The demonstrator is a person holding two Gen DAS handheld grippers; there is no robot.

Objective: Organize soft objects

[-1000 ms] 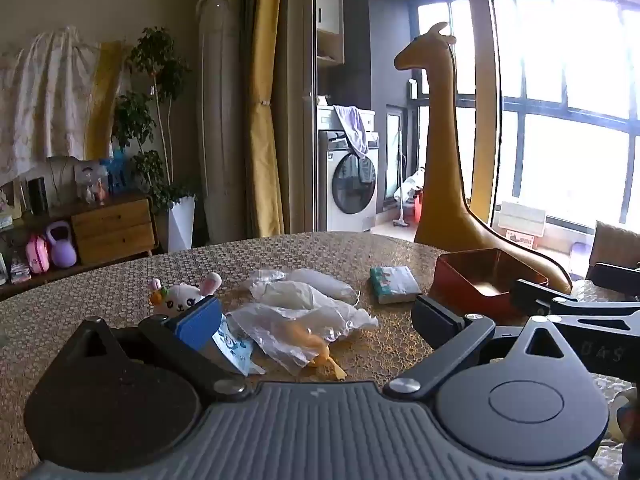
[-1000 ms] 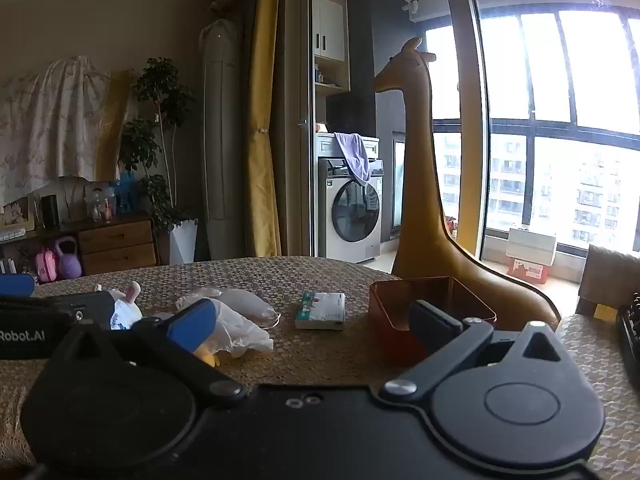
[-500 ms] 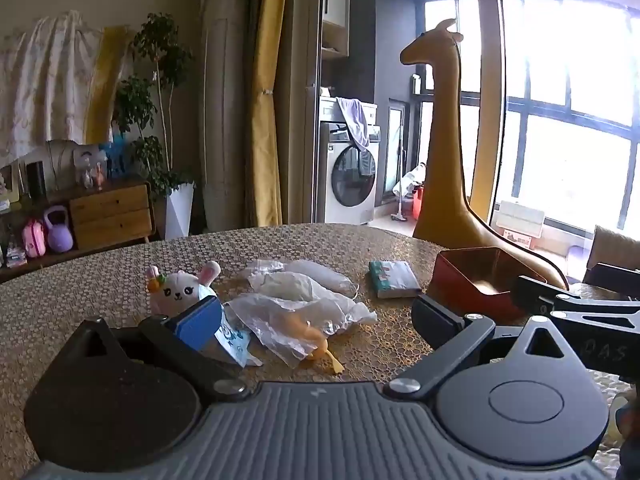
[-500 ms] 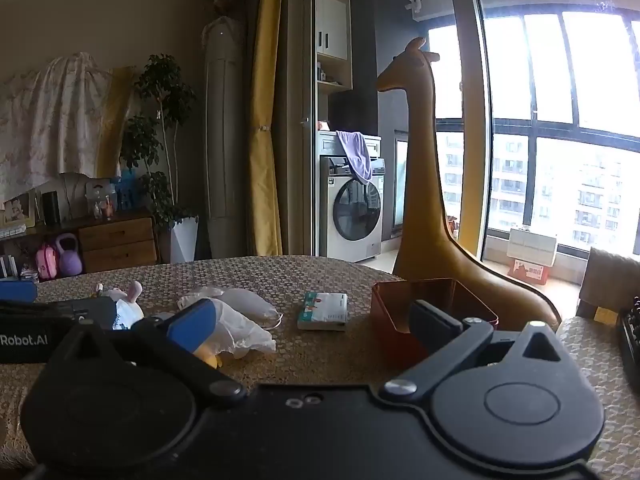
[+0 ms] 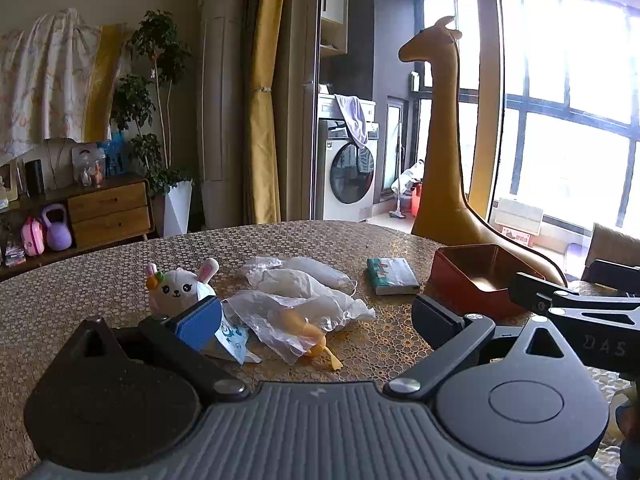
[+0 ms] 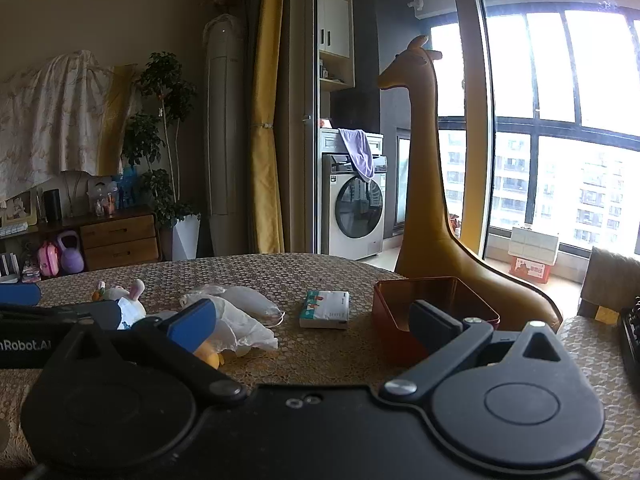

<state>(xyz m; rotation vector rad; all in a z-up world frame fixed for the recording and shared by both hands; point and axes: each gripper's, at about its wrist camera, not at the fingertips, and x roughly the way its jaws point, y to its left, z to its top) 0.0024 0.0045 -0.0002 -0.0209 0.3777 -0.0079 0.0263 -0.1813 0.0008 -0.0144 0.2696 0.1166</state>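
A white plush bunny [image 5: 176, 289] lies on the round table [image 5: 100, 280], just beyond my left gripper's blue left fingertip. To its right lie crumpled clear plastic bags [image 5: 296, 300], one holding a yellow soft toy [image 5: 310, 334]. A green-and-white tissue pack [image 5: 390, 276] and an open red box [image 5: 478, 276] stand further right. My left gripper [image 5: 316, 314] is open above the bags, holding nothing. My right gripper [image 6: 312, 322] is open too, low over the table; before it lie the tissue pack [image 6: 325, 309], the red box [image 6: 434, 308], the bags [image 6: 236, 316] and the bunny [image 6: 126, 300].
A tall tan giraffe figure [image 5: 444, 140] stands behind the table at the right. The right gripper's body [image 5: 580, 308] reaches into the left wrist view at the right edge. A wooden sideboard [image 5: 108, 212], a plant and a washing machine [image 5: 348, 168] line the far wall.
The left gripper has drawn back and risen slightly, so the bunny and the bags show more fully. The right gripper has barely moved. Both stay open.
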